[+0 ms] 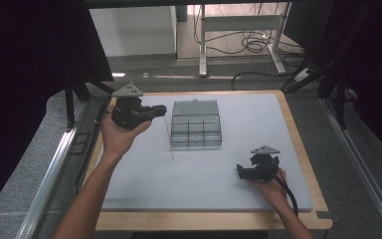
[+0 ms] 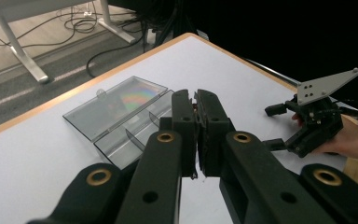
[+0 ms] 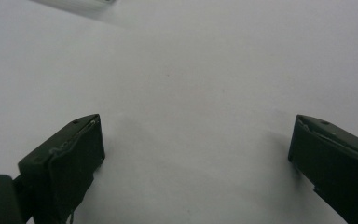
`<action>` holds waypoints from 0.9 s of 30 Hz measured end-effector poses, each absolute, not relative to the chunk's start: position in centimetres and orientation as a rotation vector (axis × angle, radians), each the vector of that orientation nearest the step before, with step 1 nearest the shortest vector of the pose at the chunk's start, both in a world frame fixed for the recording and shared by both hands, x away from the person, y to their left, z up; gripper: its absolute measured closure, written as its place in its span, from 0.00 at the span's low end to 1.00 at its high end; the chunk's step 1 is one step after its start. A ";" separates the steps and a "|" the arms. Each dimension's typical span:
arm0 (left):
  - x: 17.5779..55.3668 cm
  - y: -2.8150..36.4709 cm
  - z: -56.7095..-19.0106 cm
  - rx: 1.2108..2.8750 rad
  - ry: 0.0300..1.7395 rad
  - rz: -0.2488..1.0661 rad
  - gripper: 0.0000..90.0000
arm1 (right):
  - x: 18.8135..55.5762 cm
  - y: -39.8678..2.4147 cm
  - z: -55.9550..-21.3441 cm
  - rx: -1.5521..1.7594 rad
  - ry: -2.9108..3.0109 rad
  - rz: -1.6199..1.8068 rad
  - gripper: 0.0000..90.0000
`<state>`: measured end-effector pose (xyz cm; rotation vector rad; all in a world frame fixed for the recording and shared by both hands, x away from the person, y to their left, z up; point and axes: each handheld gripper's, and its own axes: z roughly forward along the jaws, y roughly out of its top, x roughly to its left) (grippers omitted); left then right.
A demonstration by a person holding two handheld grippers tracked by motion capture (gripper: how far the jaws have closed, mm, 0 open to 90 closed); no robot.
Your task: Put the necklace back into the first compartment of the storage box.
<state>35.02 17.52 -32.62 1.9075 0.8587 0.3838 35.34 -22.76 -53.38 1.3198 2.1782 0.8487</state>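
A clear plastic compartment box (image 1: 197,130) lies open on the white mat (image 1: 258,119), its lid (image 2: 114,105) flat behind it. My left gripper (image 1: 162,111) hovers just left of the box, jaws pressed together (image 2: 196,95) and pointing at it. A thin pale rod (image 1: 169,142) slants from below those jaws to the mat; whether it is pinched I cannot tell. My right gripper (image 1: 242,169) rests low on the mat at the front right, its jaws wide apart (image 3: 196,140) over bare mat. It shows open in the left gripper view too (image 2: 272,127).
The mat lies on a wooden board (image 1: 298,144) whose rim shows on all sides. Black frame legs (image 1: 72,107) stand at the table's back left and back right. Beyond the table are a white desk frame (image 1: 204,45) and floor cables (image 1: 251,45).
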 end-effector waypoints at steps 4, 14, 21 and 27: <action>35.1 17.3 -32.0 1.913 0.847 0.394 0.97 | 35.3 -22.8 -53.4 1.319 2.178 0.848 0.03; 35.2 16.9 -31.0 1.913 0.840 0.412 0.97 | 35.3 -22.8 -53.4 1.318 2.178 0.847 0.03; 35.4 17.0 -30.5 1.907 0.841 0.423 0.97 | 35.3 -22.8 -53.4 1.319 2.178 0.848 0.03; 35.5 17.1 -30.0 1.899 0.842 0.432 0.97 | 35.3 -22.8 -53.4 1.319 2.178 0.848 0.03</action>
